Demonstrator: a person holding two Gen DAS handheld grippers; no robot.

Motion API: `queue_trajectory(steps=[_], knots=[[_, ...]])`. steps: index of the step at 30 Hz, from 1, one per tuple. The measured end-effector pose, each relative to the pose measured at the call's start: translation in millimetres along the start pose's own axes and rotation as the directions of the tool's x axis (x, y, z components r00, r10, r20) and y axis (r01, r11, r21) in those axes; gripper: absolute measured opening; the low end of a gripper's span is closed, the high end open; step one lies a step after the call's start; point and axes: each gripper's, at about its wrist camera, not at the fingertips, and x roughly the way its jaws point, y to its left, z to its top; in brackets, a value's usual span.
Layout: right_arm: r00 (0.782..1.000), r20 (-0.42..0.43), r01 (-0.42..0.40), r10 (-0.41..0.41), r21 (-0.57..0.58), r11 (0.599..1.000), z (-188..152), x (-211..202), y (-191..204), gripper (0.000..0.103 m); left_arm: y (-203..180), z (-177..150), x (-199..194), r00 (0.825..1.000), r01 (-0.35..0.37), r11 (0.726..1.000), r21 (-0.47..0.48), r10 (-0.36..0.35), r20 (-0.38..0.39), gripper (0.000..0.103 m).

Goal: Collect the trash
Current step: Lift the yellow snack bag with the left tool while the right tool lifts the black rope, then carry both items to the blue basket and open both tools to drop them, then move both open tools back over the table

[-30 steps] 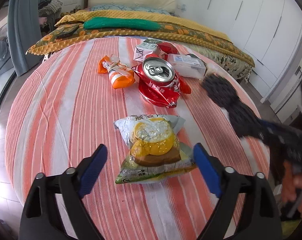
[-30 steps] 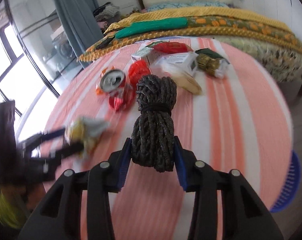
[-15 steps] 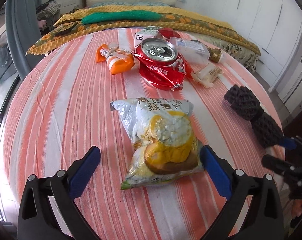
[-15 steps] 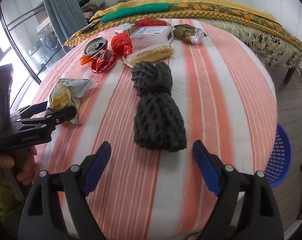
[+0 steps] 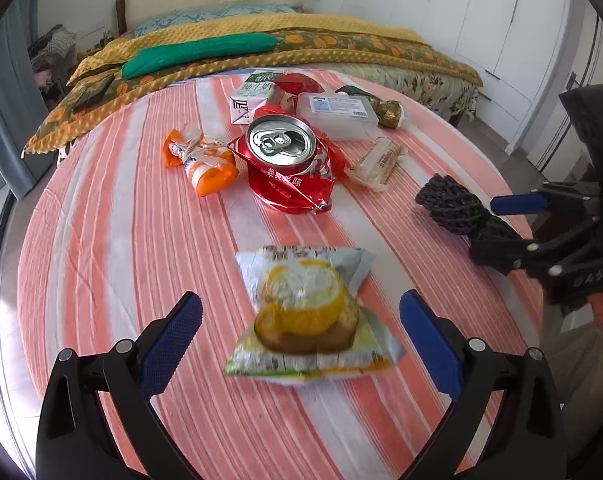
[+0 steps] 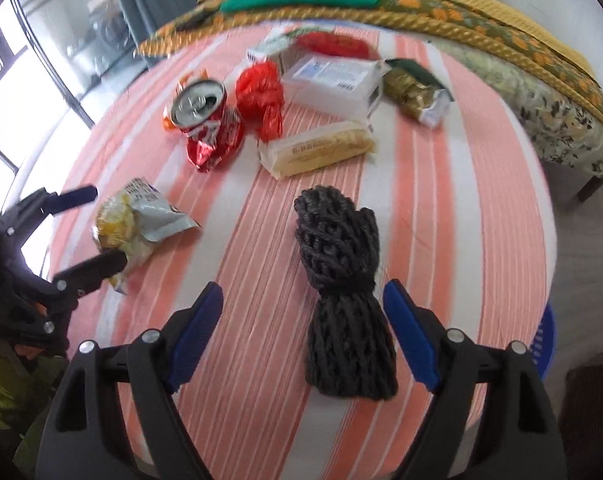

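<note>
**A:** so what's the right gripper [image 6: 303, 330] up to?

**B:** Jaws spread, and they've just been closing in a bit. The black rope bundle [image 6: 343, 300] lies on the striped tablecloth [image 6: 461, 208] between them, nearer the right pad, with neither pad pressing on it.

**A:** and the left gripper [image 5: 301, 338]?

**B:** Also released. The yellow snack bag [image 5: 307, 316] sits between its 2 blue pads, not pinched. Beyond it: a crushed red can [image 5: 287, 162], an orange wrapper [image 5: 201, 160], a clear plastic box [image 5: 335, 106]. Blue basket [image 6: 543, 344] is off the right gripper's right side.
</note>
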Motion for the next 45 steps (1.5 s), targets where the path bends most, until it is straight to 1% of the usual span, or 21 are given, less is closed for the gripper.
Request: queue_trajectory(steps=[1,2,3,4,5,8,11,13,16,18,21,23,26,30,32,36,39,40,41,42,45], knots=[[1.000,-0.011,0.016,-0.016,-0.006,1.000,1.6,5.1,-0.1,0.068,0.5,2.2,4.3,1.000,0.001,1.000,-0.002,-0.001,-0.012,0.094],[0.999,-0.027,0.037,-0.037,-0.006,0.999,3.8,11.3,-2.4,0.058,0.4,4.5,9.4,1.000,-0.008,1.000,0.001,0.008,-0.027,0.088],[0.998,-0.034,0.044,-0.044,-0.002,0.999,5.1,15.4,-5.6,0.051,0.8,5.5,12.6,0.999,-0.015,1.000,0.006,0.016,-0.038,0.085],[0.998,-0.039,0.039,-0.039,-0.002,0.999,5.5,17.7,-7.8,0.036,1.0,6.2,16.1,0.999,-0.019,1.000,0.011,0.019,-0.050,0.076],[0.999,-0.043,0.031,-0.031,0.000,1.000,5.1,19.9,-10.8,0.035,2.2,6.2,18.4,0.998,-0.017,1.000,0.011,0.018,-0.061,0.063],[0.999,0.010,-0.040,0.040,0.036,0.999,-1.6,7.6,-20.8,0.034,6.0,5.1,15.0,0.999,0.011,1.000,-0.012,-0.011,-0.048,0.046],[0.989,0.095,-0.123,0.117,0.070,0.990,-10.4,-15.9,-36.9,0.034,1.6,6.8,3.3,0.999,0.025,0.999,-0.032,-0.025,-0.019,0.042],[0.980,0.144,-0.154,0.138,0.105,0.982,-14.9,-31.7,-55.6,0.034,-10.5,12.6,-5.6,0.998,0.070,0.997,-0.038,-0.070,0.000,0.041],[0.967,0.228,-0.164,0.115,0.207,0.965,-27.9,-58.3,-106.6,0.034,-45.2,30.6,-12.8,0.989,0.147,0.989,-0.013,-0.147,0.023,0.041],[0.961,0.272,-0.132,0.050,0.292,0.947,-44.1,-75.5,-153.8,0.034,-78.8,48.8,-12.0,0.978,0.204,0.979,0.018,-0.204,0.035,0.041],[0.959,0.281,-0.072,-0.048,0.403,0.912,-67.5,-89.2,-215.6,0.034,-135.2,76.6,-0.2,0.953,0.300,0.951,0.069,-0.302,0.024,0.041],[0.957,0.272,-0.046,-0.095,0.471,0.881,-83.1,-92.1,-254.1,0.034,-176.7,93.0,14.6,0.942,0.334,0.935,0.115,-0.337,0.004,0.041],[0.959,0.242,-0.002,-0.150,0.534,0.845,-102.9,-87.7,-294.4,0.034,-245.0,114.9,47.8,0.924,0.381,0.905,0.188,-0.380,-0.042,0.041],[0.964,0.195,0.029,-0.183,0.602,0.798,-123.5,-67.8,-342.8,0.035,-315.3,129.7,97.4,0.919,0.395,0.883,0.254,-0.383,-0.097,0.041],[0.967,0.178,0.029,-0.182,0.633,0.774,-142.2,-57.7,-363.7,0.035,-346.3,133.4,125.1,0.915,0.403,0.874,0.272,-0.380,-0.134,0.042],[0.975,0.155,0.008,-0.157,0.686,0.728,-162.5,-41.0,-395.3,0.035,-386.6,132.3,171.0,0.915,0.399,0.870,0.290,-0.358,-0.187,0.042],[0.978,0.155,-0.012,-0.136,0.700,0.714,-165.8,-30.8,-412.0,0.038,-407.1,131.6,199.4,0.917,0.392,0.870,0.300,-0.346,-0.197,0.044],[0.981,0.152,-0.020,-0.123,0.702,0.712,-167.3,-27.6,-415.0,0.047,-408.5,131.0,207.6,0.920,0.385,0.873,0.299,-0.340,-0.193,0.049],[0.982,0.147,-0.024,-0.116,0.711,0.703,-169.4,-22.9,-419.7,0.064,-411.5,130.8,213.0,0.923,0.378,0.878,0.294,-0.336,-0.186,0.061],[0.981,0.142,-0.013,-0.130,0.723,0.691,-172.7,-21.5,-423.4,0.068,-412.4,131.4,215.4,0.926,0.373,0.884,0.282,-0.334,-0.177,0.066],[0.973,0.141,0.021,-0.183,0.736,0.677,-177.2,-32.2,-425.3,0.069,-402.8,134.4,200.7,0.931,0.365,0.896,0.252,-0.345,-0.120,0.080]])
